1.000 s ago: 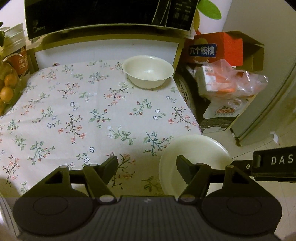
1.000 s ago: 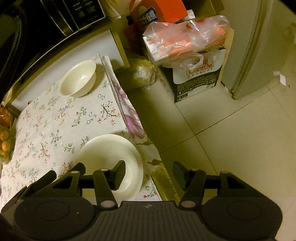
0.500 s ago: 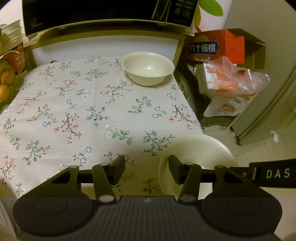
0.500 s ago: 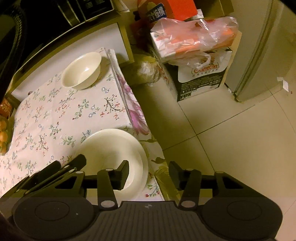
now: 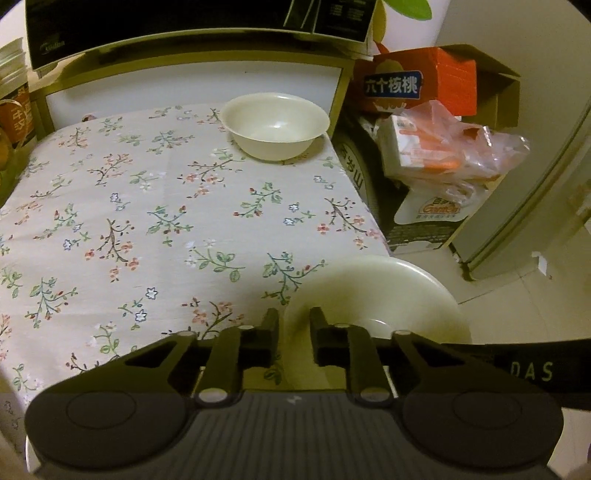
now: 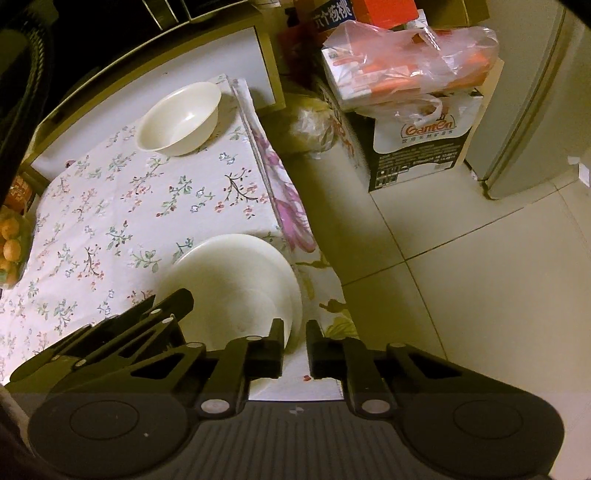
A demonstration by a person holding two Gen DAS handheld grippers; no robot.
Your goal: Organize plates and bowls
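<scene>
A cream plate [image 5: 376, 291] sits at the near right corner of the floral-clothed table [image 5: 155, 206]; it also shows in the right wrist view [image 6: 236, 284]. My left gripper [image 5: 293, 325] has closed around the plate's left rim. My right gripper [image 6: 294, 338] has closed around the plate's right rim. A cream bowl [image 5: 275, 125] stands at the far right corner of the table, also in the right wrist view [image 6: 179, 118]. The left gripper's body [image 6: 110, 332] shows in the right wrist view beside the plate.
A microwave [image 5: 184, 22] stands behind the table. Boxes and a plastic bag [image 5: 436, 147] are stacked on the floor to the right, next to a fridge [image 6: 535, 92]. Oranges [image 6: 11, 243] lie at the table's left edge. Tiled floor [image 6: 461, 277] lies right of the table.
Both grippers have narrowed from wide open onto the plate's rim, the left on its left side, the right on its right side. Both moved slightly forward.
</scene>
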